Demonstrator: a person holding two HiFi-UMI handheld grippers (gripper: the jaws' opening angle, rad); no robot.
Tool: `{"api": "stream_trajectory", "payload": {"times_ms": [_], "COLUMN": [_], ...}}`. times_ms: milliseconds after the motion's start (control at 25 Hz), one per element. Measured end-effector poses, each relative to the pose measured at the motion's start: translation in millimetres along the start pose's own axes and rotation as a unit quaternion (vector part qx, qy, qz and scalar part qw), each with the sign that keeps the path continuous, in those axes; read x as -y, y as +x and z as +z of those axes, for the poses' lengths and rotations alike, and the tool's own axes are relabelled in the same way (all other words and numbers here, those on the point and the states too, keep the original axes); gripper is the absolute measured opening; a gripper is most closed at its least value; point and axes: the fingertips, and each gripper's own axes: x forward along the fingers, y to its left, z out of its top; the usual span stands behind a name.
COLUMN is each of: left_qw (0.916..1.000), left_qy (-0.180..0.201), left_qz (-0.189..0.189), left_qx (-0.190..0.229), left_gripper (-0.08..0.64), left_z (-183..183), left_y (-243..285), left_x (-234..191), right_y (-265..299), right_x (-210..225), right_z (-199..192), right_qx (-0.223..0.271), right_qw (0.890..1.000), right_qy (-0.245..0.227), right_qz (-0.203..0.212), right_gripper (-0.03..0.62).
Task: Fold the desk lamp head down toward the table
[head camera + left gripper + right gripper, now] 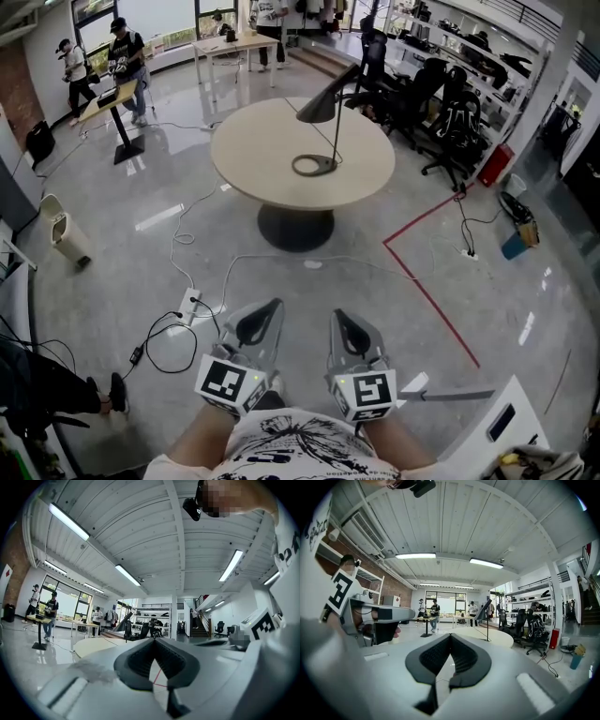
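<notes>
Left gripper (260,324) and right gripper (352,335) near the body, jaws of both pressed together on nothing, forearms cut off below, lamp (336,117) far ahead on round table (248,155), head sloping left, hinge too small to read

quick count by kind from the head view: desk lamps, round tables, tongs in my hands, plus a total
desk lamp: 1
round table: 1
tongs: 2 (left tongs, right tongs, both shut and empty)
total: 4
</notes>
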Motion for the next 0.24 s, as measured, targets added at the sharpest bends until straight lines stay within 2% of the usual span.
{"api": "stream_trajectory", "payload": {"times_ms": [240], "left_qw": [1.0000], "left_qy": [-0.002], "left_qz": [0.002], "left_qx": [0.000], "left_gripper": [0.005], "left_z": [-0.4], "left_y": [1.5], "left_x": [-6.1], "right_y": [4.5], "right_x": [-0.1], "right_z": [1.5], "right_qx": [0.002], "right_qw": [1.000], "right_qy": [-0.003], "right_qz": [0.001], "right_gripper": [0.008]}}
